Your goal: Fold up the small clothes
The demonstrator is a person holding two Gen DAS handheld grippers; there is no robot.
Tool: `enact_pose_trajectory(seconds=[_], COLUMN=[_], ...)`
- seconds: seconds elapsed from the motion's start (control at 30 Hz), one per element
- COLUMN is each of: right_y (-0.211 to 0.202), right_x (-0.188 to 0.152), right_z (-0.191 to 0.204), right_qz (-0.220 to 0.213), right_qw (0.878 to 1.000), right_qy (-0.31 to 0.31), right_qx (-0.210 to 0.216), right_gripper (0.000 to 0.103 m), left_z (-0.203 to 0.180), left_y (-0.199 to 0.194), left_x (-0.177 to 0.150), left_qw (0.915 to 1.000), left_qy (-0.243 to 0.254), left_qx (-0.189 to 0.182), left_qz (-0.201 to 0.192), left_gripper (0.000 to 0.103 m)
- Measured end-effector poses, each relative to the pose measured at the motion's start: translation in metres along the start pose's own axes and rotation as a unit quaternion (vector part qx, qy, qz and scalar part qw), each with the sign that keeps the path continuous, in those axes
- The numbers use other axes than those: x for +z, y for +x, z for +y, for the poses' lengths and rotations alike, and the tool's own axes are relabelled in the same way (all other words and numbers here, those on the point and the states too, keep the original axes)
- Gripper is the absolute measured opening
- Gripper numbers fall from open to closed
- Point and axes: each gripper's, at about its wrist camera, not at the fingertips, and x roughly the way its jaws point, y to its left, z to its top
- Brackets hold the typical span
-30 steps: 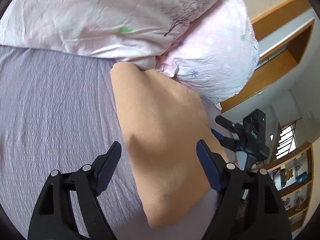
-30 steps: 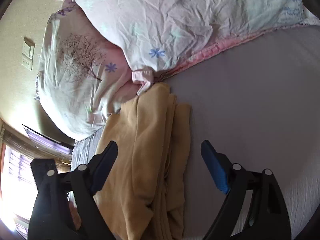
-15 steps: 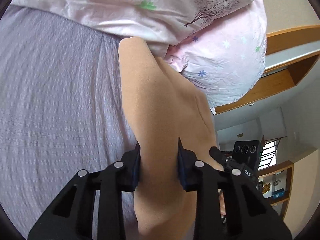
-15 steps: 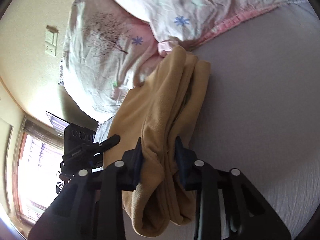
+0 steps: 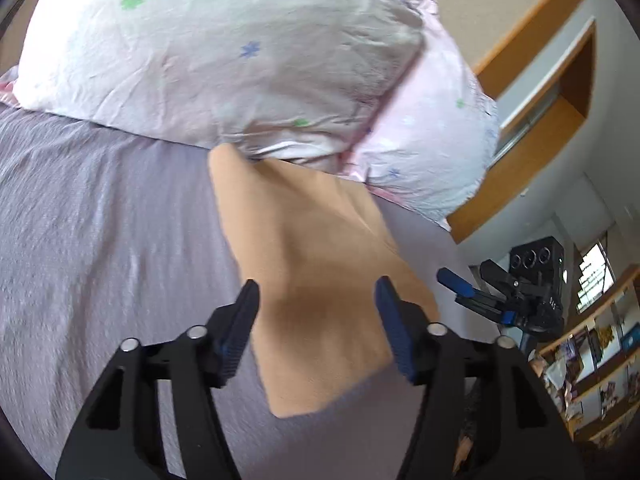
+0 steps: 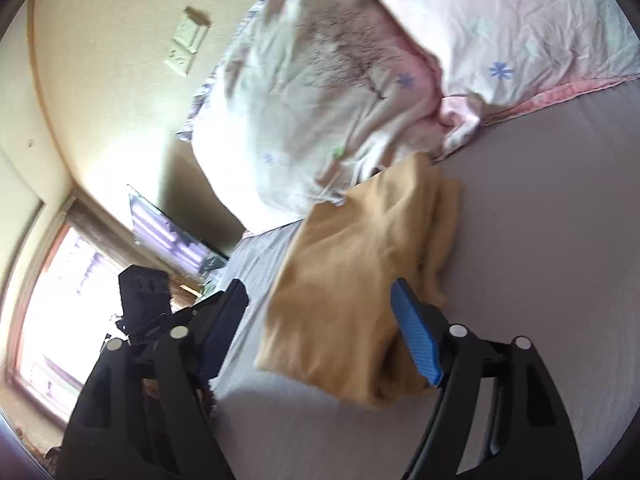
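Observation:
A folded tan garment [image 5: 316, 280] lies flat on the grey-purple bedsheet [image 5: 100, 240], its far end touching the pink pillows. It also shows in the right wrist view [image 6: 360, 280], with layered folded edges on its right side. My left gripper [image 5: 316, 304] is open and empty, just above the garment's near part. My right gripper [image 6: 320, 300] is open and empty over the garment's near end. The right gripper also shows in the left wrist view [image 5: 480, 292], off the garment's right edge.
Two pink floral pillows [image 5: 240, 60] lie at the head of the bed, also in the right wrist view [image 6: 400, 60]. A wooden headboard frame [image 5: 532, 148] and shelves [image 5: 592, 368] stand to the right. A window [image 6: 52, 300] and wall switch [image 6: 186, 46] are to the left.
Both grippers were shut on the tan garment half a second ago. Both have opened and let it go, and it now lies flat on the sheet.

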Motion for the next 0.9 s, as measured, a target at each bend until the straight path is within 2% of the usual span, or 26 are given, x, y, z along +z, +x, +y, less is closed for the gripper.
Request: enact_pose_trajectory(seconds=[0.1, 0.17, 0.2, 0.27, 0.3, 0.33, 0.4, 0.43, 0.53, 0.63, 0.73, 0.83, 0.9], right_y=[0.021, 0.035, 0.035, 0.026, 0.017, 0.01, 0.0, 0.0, 0.012, 0.03, 0.038, 0.046, 0.05], right_x=[-0.016, -0.025, -0.03, -0.038, -0.041, -0.043, -0.052, -0.058, -0.08, -0.092, -0.105, -0.109, -0.112], right_z=[0.011, 0.003, -0.002, -0.003, 0.003, 0.009, 0.019, 0.022, 0.026, 0.024, 0.021, 0.026, 0.029], right_qz=[0.046, 0.073, 0.082, 0.073, 0.06, 0.049, 0.028, 0.026, 0.041, 0.064, 0.077, 0.078, 0.084], right_qw=[0.999, 0.996, 0.994, 0.994, 0.994, 0.993, 0.983, 0.978, 0.964, 0.949, 0.943, 0.933, 0.926], right_qy=[0.0, 0.02, 0.032, 0.038, 0.024, 0.007, -0.034, -0.051, -0.084, -0.109, -0.115, -0.131, -0.142], right_qx=[-0.002, -0.049, -0.071, -0.072, -0.084, -0.106, -0.18, -0.201, -0.248, -0.288, -0.304, -0.325, -0.34], right_gripper=[0.083, 0.083, 0.079, 0.079, 0.086, 0.099, 0.101, 0.101, 0.101, 0.101, 0.101, 0.101, 0.101], left_z=[-0.03, -0.037, -0.039, -0.046, -0.049, -0.051, -0.049, -0.046, -0.032, -0.025, -0.023, -0.021, -0.024], left_y=[0.025, 0.05, 0.053, 0.045, 0.037, 0.029, 0.012, 0.01, 0.012, 0.022, 0.031, 0.032, 0.034], left_x=[-0.019, -0.029, -0.038, -0.047, -0.052, -0.057, -0.068, -0.073, -0.082, -0.089, -0.093, -0.092, -0.093], left_qw=[0.9985, 0.9954, 0.993, 0.9898, 0.9865, 0.981, 0.967, 0.9624, 0.963, 0.9559, 0.9525, 0.9508, 0.9446], left_qy=[0.031, 0.043, 0.055, 0.083, 0.097, 0.109, 0.134, 0.138, 0.129, 0.138, 0.14, 0.138, 0.149], left_qx=[-0.014, 0.026, 0.049, 0.081, 0.111, 0.15, 0.215, 0.232, 0.232, 0.251, 0.258, 0.264, 0.278], left_qz=[0.044, 0.081, 0.092, 0.082, 0.072, 0.058, 0.029, 0.028, 0.047, 0.064, 0.082, 0.085, 0.092], left_gripper=[0.076, 0.076, 0.076, 0.08, 0.087, 0.101, 0.102, 0.102, 0.102, 0.102, 0.102, 0.102, 0.102])
